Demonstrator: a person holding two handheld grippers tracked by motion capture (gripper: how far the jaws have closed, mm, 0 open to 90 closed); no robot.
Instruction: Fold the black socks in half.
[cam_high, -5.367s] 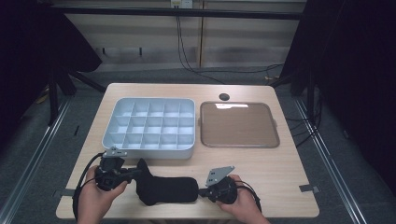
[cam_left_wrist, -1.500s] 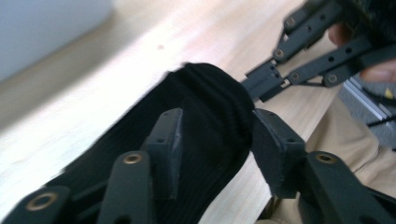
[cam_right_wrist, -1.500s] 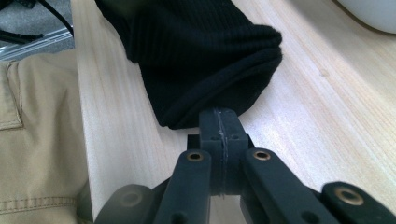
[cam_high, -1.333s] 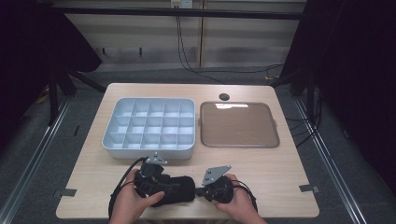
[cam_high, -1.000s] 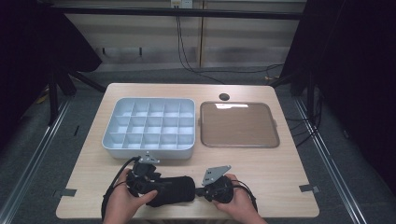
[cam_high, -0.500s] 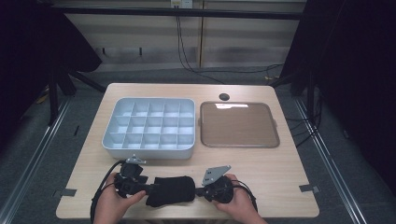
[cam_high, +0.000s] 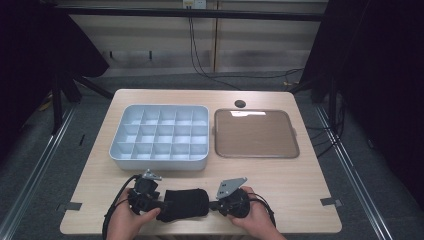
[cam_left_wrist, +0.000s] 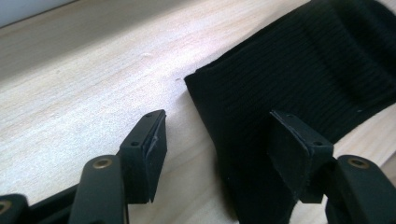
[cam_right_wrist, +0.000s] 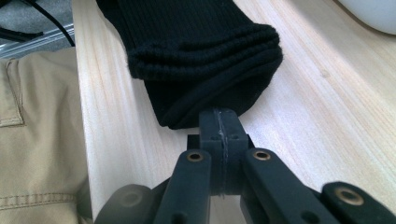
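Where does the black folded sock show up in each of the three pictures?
High view: the black sock lies near the table's front edge, between the left gripper and the right gripper.
Left gripper view: it takes up the right side, one open jaw over it, its corner between the jaws.
Right gripper view: top centre, its near edge at the shut jaws.
Shared landmark: the pale wooden table.

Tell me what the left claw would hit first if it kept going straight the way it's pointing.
Most likely the black knitted cloth: the left claw has been opening, and the cloth's end already lies between its jaws, over the right-hand one. Beyond that is bare table. Depth is hard to judge.
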